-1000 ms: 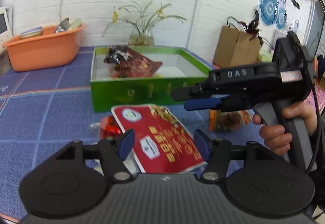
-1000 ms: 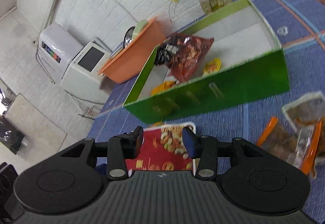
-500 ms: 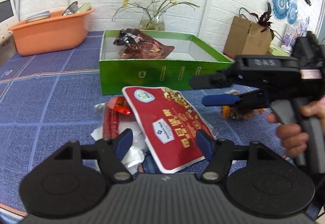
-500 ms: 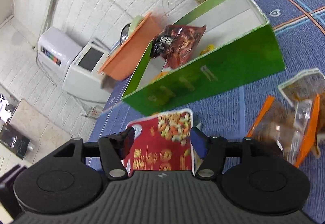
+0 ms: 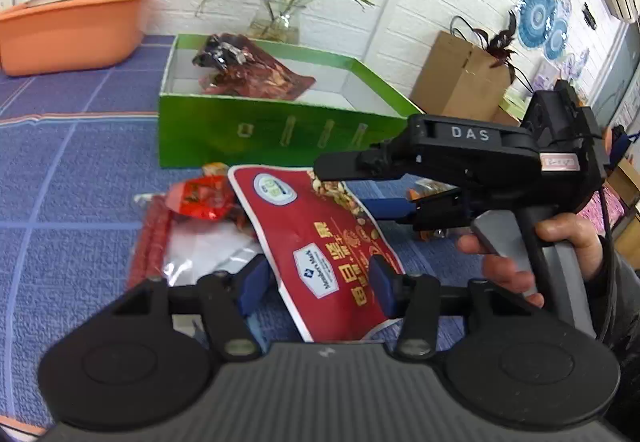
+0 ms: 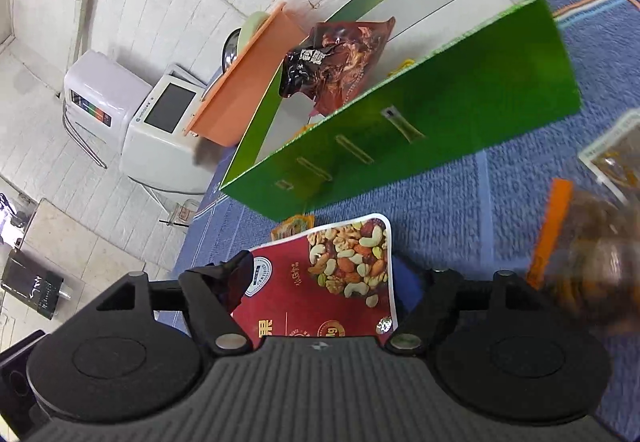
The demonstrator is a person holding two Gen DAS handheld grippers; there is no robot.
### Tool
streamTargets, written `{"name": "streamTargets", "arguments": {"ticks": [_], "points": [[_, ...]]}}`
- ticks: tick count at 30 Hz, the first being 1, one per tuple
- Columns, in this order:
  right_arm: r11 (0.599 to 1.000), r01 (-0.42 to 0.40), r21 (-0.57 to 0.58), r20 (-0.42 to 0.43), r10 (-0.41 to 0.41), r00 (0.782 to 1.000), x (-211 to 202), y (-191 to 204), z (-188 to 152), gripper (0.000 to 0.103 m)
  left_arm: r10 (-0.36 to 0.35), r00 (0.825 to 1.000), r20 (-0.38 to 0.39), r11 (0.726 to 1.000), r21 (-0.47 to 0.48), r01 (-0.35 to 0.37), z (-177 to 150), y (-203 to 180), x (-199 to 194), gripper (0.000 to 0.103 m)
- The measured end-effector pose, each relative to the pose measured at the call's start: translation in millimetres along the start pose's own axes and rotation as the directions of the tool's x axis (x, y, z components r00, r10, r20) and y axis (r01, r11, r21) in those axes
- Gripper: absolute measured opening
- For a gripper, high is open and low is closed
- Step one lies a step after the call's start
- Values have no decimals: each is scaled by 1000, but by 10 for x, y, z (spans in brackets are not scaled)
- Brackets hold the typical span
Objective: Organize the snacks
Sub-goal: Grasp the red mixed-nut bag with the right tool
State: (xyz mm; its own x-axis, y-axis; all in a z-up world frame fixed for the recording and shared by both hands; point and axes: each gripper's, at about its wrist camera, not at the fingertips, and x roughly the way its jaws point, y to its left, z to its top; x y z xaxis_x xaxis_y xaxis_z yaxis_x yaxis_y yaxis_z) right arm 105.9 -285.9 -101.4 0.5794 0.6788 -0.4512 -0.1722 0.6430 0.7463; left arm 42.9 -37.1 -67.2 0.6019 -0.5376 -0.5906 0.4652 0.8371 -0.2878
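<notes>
Nut pouch (image 5: 320,238), red with a white border, lies flat on the blue cloth (image 5: 60,169), long axis running away toward the green box (image 5: 256,129). Left gripper (image 5: 316,284) jaws, just narrowing, straddle its near end without pinching; right gripper (image 6: 320,278) gapes wide around its nut-printed end. Inside the box, a dark-red bag (image 5: 256,71).

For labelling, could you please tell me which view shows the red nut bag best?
The left wrist view: nearly the whole red nut bag shows. In the right wrist view only its top end appears, between the fingers.
</notes>
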Motion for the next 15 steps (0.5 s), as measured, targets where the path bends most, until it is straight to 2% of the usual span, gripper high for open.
{"name": "streamTargets", "arguments": {"ticks": [5,6,7,9,10,11,12,15], "points": [[1000,0,-26,29,1,1000,-331,18,-200,103,-32,999,-9,999,40,32,-88,-101,-67,50],[999,-9,-42,39,10,999,-409,27,-244,99,-45,999,-12,998,35,45,-104,-92,-66,50],[998,-19,-58,48,22,999,-483,31,-290,94,-61,998,-19,998,20,62,-122,-72,-51,50],[995,-56,-85,31,59,998,-561,29,-363,65,-90,995,-42,996,-30,88,-155,4,9,50],[993,-62,-97,21,64,998,-576,20,-396,60,-116,992,-51,991,-66,112,-181,56,35,49],[993,-42,-112,21,44,999,-583,11,-430,53,-144,988,-62,986,-96,138,-200,93,57,48],[992,-18,-128,12,20,1000,-568,1,-455,42,-159,985,-71,982,-118,150,-212,119,69,45],[992,0,-127,-23,-3,1000,-451,-29,-517,36,-156,985,-73,982,-119,147,-255,90,39,36]]}}
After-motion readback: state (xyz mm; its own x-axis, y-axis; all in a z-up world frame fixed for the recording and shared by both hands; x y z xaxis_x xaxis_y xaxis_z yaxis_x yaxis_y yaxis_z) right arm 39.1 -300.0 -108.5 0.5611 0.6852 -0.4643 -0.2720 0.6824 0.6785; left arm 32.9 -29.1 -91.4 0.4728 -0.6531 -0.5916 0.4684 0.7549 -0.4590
